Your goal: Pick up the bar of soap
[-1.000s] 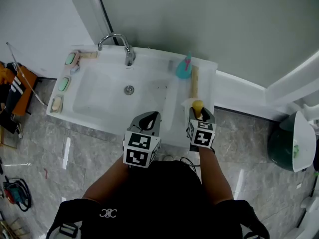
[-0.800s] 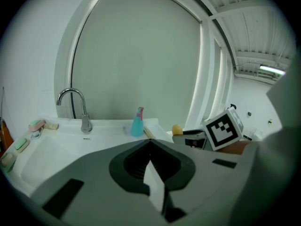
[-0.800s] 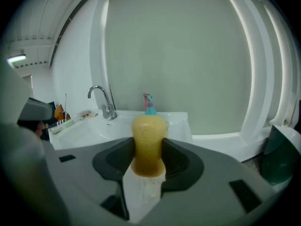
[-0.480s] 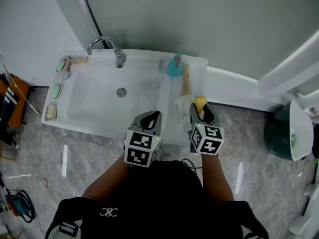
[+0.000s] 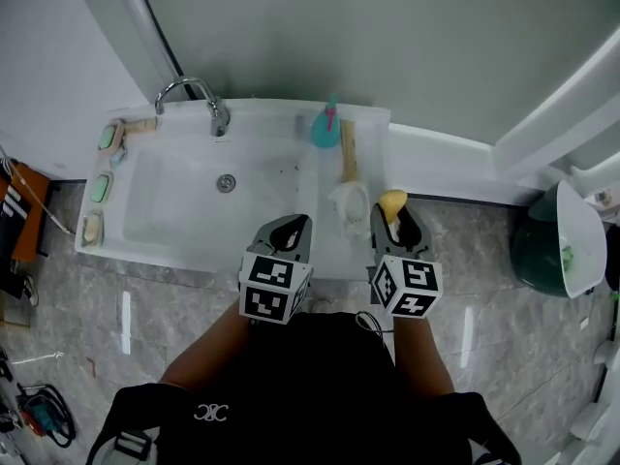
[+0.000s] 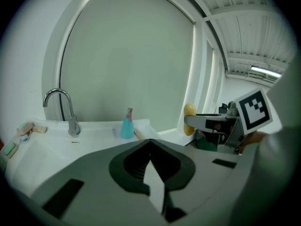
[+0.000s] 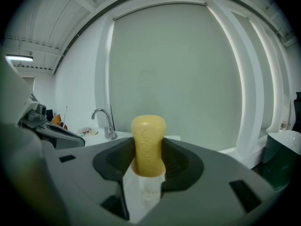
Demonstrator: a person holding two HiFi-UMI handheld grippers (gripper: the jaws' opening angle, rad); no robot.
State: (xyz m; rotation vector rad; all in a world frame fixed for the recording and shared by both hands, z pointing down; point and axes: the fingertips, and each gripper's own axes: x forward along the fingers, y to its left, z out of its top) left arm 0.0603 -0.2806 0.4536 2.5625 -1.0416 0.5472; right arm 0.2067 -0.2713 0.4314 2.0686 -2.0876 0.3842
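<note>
White ceramic sink point(image 5: 165, 257) fills my left side. My left gripper point(image 5: 291, 227) hovers over its front rim, 2 jaws pressed together, empty. My right gripper point(image 5: 395, 215) clamps the yellow bar of soap point(image 7: 148, 145) just off the sink's right front corner, its long axis upright and rounded end pointing up.

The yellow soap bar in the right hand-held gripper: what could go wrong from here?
The soap bar is clamped only at its lower part by the right hand-held gripper, so it may slip or tilt out. It hangs near the sink counter's right edge; if dropped, it could land on the floor.
</note>
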